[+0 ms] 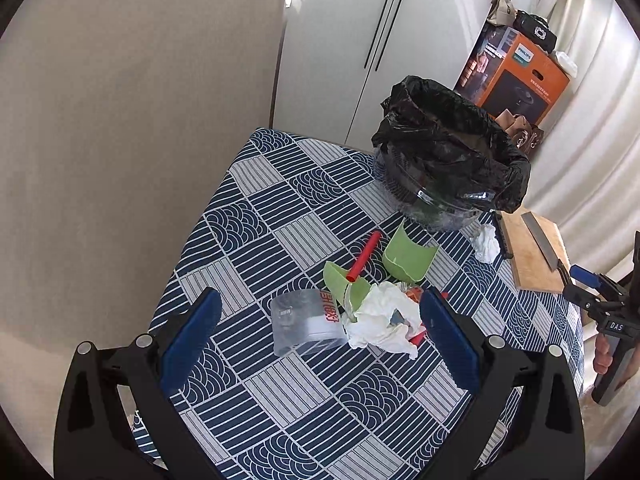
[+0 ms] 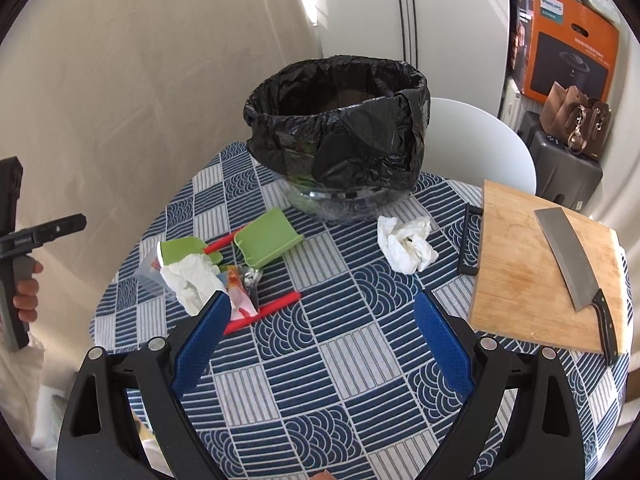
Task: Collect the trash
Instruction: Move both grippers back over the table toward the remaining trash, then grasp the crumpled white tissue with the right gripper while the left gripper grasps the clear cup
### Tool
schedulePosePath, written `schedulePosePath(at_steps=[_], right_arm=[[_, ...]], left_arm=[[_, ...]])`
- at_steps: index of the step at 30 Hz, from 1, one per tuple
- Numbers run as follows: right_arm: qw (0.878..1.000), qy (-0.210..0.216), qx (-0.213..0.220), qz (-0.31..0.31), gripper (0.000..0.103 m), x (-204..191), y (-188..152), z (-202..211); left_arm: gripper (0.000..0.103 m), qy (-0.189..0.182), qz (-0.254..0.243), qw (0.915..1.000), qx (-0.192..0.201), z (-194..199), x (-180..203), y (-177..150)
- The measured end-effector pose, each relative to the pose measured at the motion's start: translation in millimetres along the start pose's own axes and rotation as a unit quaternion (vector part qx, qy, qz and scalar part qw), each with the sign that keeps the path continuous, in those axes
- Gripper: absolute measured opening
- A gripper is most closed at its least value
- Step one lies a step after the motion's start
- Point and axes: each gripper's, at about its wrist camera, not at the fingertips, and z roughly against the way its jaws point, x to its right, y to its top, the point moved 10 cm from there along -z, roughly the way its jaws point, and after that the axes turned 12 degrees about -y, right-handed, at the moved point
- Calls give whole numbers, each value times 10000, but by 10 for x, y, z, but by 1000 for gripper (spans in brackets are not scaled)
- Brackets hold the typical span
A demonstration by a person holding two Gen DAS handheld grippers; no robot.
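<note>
Two pairs of tongs, both spread wide and pinching nothing: left gripper poised over the litter heap, right gripper hanging over bare tablecloth on the near side of the bin.

Still the opening step by the look of it: nothing gripped, litter all on the cloth, only a hint of green low inside the bin's clear wall. Next move, at a guess: lower the left tongs, close on one piece, carry it away from the camera and to the right, up over the black-bagged rim, and let go. Worth picking the soft tissue first; easy to squeeze, hard to fumble.

Between the left blue pads, seen from the left wrist: crumpled tissue crowding the right-hand pad, clear plastic cup lying on its side nearer the left one. Farther towards the bin: a green plastic shard, a red straw, then a larger green cup piece, closest of that heap to the bin. Foil wrapper and second red straw beside the heap, just beyond the right gripper's left pad.

Just beside the bin's base, well apart from the heap: a second tissue wad, ahead of the right tongs. Right of the bin: cutting board with cleaver on top, probably not rubbish.
</note>
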Motion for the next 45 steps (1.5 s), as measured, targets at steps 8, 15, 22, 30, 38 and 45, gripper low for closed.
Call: schedulePosePath(at_steps=[8, 15, 22, 30, 38, 45], right_arm=[[9994, -193, -298, -40, 88, 114, -148, -307], [9979, -248, -597, 7, 88, 189, -187, -690], [9949, -394, -894, -247, 88, 330, -234, -1149], [9922, -728, -867, -511, 88, 493, -149, -1555], [9907, -977, -653, -680, 87, 566, 66, -1872], [9866, -1119, -678, -971, 56, 623, 116, -2065]], left_arm=[[97, -172, -511, 9978, -387, -253, -71, -306], [97, -478, -797, 9929, -744, -519, -169, -529], [97, -744, -781, 9872, -1171, -836, -336, -694], [97, -704, -688, 9817, -1629, -1176, -553, -821], [97, -845, -827, 9752, -1873, -1368, -581, -854], [97, -1246, -791, 9755, -1633, -1429, -583, -724]])
